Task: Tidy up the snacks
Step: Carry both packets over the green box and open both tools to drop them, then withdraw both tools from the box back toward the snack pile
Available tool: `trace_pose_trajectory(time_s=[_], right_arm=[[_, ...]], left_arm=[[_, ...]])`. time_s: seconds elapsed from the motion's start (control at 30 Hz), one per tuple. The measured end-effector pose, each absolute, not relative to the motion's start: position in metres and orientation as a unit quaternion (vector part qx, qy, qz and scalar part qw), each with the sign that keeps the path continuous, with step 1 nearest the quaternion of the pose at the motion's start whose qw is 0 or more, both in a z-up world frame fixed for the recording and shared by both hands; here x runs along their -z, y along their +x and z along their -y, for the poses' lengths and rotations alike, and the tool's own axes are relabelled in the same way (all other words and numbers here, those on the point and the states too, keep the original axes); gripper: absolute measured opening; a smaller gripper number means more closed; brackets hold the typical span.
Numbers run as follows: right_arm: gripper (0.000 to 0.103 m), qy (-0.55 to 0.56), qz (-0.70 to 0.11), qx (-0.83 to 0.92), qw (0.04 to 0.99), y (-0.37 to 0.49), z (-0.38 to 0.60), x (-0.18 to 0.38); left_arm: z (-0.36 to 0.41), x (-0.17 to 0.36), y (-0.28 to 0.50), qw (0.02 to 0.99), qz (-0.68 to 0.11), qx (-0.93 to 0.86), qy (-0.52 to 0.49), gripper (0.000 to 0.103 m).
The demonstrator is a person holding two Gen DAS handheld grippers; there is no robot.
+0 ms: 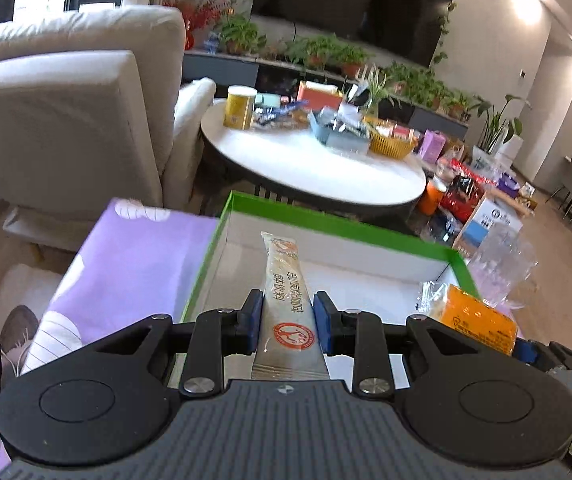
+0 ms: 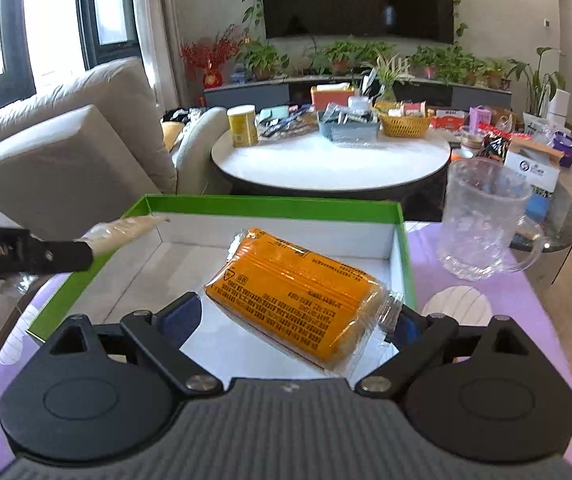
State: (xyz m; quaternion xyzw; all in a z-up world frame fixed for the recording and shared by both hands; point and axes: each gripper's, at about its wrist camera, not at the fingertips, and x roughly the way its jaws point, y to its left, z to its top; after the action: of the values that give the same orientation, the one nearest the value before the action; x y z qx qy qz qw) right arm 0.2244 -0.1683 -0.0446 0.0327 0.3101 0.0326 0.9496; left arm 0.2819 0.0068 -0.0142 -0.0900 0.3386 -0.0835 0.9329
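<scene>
My left gripper (image 1: 287, 322) has its blue pads narrowed onto a long beige stick sachet (image 1: 286, 280), pinching it near the lower end; the sachet points forward over the open green-rimmed box (image 1: 337, 226), its tip above the white floor near the box's far wall. In the right wrist view the same sachet (image 2: 126, 228) pokes in over the box's left wall (image 2: 86, 276), held by the left gripper's black finger.

My right gripper (image 2: 297, 320) has its jaws wide, around an orange snack pack in clear wrap (image 2: 297, 300). The pack sits tilted between the fingers over the box's near right part; the crimped wrapper end touches the right blue pad, the left pad looks just apart from it. I can't tell if the grip is firm.

The box rests on a purple-patterned tablecloth (image 2: 505, 296). A clear glass mug (image 2: 481, 224) stands on the cloth near the table's far right corner, just outside the box's right wall.
</scene>
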Motion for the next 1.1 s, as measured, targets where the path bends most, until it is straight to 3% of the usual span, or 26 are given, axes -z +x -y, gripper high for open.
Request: trace_pose_trajectory(time_s=[0.5, 0.77, 1.1], right_arm=[[0.078, -0.012, -0.358, -0.038, 0.933, 0.23, 0.149, 0.066], [0.078, -0.015, -0.365, -0.061, 0.929, 0.226, 0.16, 0.062], [0.078, -0.025, -0.363, -0.064, 0.929, 0.214, 0.163, 0.061]], left_arm=[[0.003, 0.058, 0.296, 0.916, -0.392, 0.073, -0.056, 0.027], [0.016, 0.06, 0.277, 0.913, -0.398, 0.089, 0.01, 0.039], [0.01, 0.062, 0.262, 0.899, -0.425, 0.093, -0.048, 0.038]])
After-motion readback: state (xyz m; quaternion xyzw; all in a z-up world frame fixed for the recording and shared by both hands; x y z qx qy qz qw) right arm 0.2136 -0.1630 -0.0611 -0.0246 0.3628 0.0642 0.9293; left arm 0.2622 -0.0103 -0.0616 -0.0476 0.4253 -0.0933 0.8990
